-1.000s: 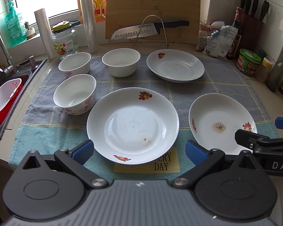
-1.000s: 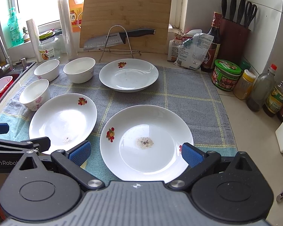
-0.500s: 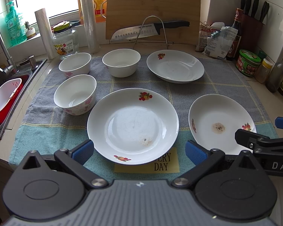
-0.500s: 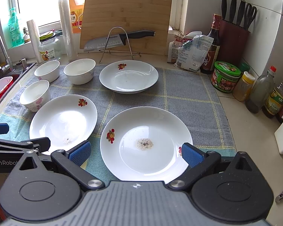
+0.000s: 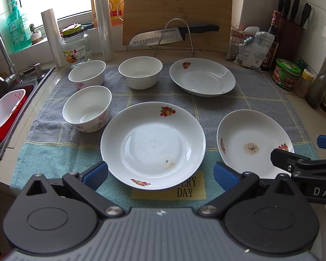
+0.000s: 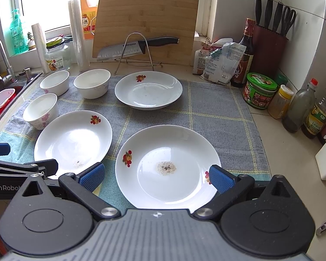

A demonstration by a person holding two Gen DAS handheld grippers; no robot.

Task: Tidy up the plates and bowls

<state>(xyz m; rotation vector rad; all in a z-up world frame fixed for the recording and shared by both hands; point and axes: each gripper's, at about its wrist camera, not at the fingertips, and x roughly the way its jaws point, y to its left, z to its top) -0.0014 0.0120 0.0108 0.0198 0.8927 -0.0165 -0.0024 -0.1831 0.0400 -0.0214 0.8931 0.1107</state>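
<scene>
2 claws (image 5: 160, 175) (image 6: 155, 179) hover level, spread, over plates (image 5: 153, 144).

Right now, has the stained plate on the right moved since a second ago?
No. The plate lies just where it did against the yellow lines of the towel.

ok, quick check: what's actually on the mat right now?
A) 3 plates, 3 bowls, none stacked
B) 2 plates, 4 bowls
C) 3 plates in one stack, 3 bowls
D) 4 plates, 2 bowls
A: three plates and three bowls sit apart on the mat.
</scene>
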